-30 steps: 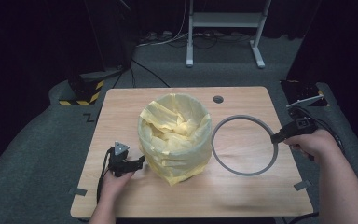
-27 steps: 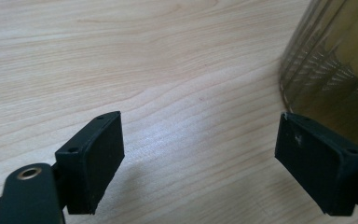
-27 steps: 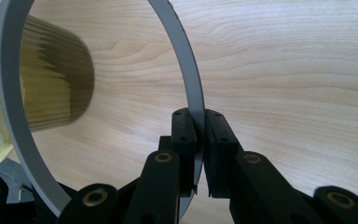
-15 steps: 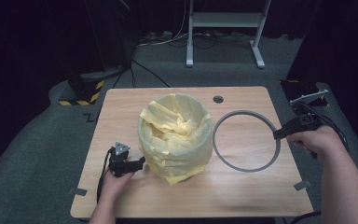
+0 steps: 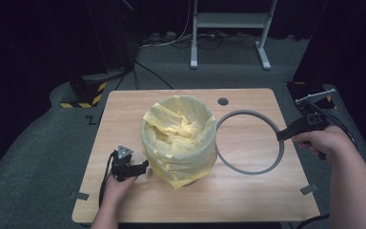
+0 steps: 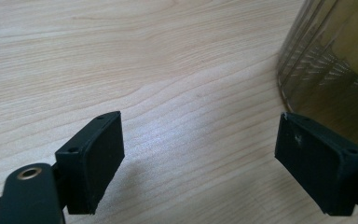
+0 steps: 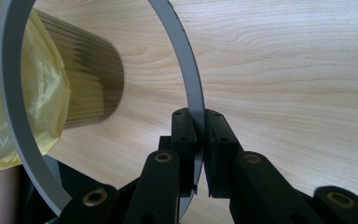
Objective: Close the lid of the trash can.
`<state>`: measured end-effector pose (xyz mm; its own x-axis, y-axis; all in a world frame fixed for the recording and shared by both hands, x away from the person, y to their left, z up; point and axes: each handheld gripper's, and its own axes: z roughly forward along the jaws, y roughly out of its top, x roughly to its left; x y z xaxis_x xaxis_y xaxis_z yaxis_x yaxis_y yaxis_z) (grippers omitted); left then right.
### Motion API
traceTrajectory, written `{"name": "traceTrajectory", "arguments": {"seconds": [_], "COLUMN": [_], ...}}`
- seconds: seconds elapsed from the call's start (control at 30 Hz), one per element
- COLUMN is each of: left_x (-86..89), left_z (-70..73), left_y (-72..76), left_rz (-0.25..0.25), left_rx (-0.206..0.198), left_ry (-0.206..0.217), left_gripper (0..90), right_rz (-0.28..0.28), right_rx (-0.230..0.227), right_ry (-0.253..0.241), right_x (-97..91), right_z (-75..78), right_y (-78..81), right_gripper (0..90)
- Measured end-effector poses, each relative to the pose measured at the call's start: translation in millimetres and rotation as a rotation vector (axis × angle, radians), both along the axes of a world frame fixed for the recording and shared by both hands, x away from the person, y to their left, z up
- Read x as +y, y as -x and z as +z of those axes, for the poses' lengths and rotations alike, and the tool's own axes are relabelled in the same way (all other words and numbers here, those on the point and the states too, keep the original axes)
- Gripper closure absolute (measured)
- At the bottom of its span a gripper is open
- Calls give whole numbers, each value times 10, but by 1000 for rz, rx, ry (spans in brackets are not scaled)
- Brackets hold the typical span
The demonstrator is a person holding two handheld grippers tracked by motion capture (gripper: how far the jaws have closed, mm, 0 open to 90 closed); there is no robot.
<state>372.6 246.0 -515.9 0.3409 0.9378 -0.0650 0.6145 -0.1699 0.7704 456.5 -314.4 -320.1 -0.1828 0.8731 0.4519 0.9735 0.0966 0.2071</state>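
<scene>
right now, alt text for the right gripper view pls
The right claw is shut on the thin edge of a grey ring, above a wooden table. Through the ring, a bin with a yellow bag.

A bin point(image 5: 178, 143) is set near the middle of the table point(image 5: 248, 200), and a bag point(image 5: 171, 119) is placed inside it, with its edge folded down over the rim. To the right of the bin, a ring point(image 5: 250, 141) is held just beside it by the right gripper point(image 5: 280, 136) at the ring's right edge. The left gripper point(image 5: 145, 165) is placed to the left of the bin, close to its base. A small hole point(image 5: 223, 101) is found behind the ring, near the table's far edge.
</scene>
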Motion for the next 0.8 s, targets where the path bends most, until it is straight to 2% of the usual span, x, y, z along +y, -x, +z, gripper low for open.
{"name": "traceTrajectory", "arguments": {"seconds": [0.2, 0.63, 0.8], "left_x": [10, 1, 10], "left_z": [10, 8, 20], "left_y": [4, 6, 12], "left_rz": [-2, -10, -3], "left_rx": [-5, -10, -24], "left_ry": [-1, 0, 6], "left_gripper": [156, 156, 156], "right_rz": [-10, -7, -4], "right_rx": [-8, -10, -11], "right_ry": [3, -33, -44], "right_x": [-40, -62, -61], "right_z": [71, 259, 340], "right_y": [16, 61, 67], "right_gripper": [841, 842, 842]}}
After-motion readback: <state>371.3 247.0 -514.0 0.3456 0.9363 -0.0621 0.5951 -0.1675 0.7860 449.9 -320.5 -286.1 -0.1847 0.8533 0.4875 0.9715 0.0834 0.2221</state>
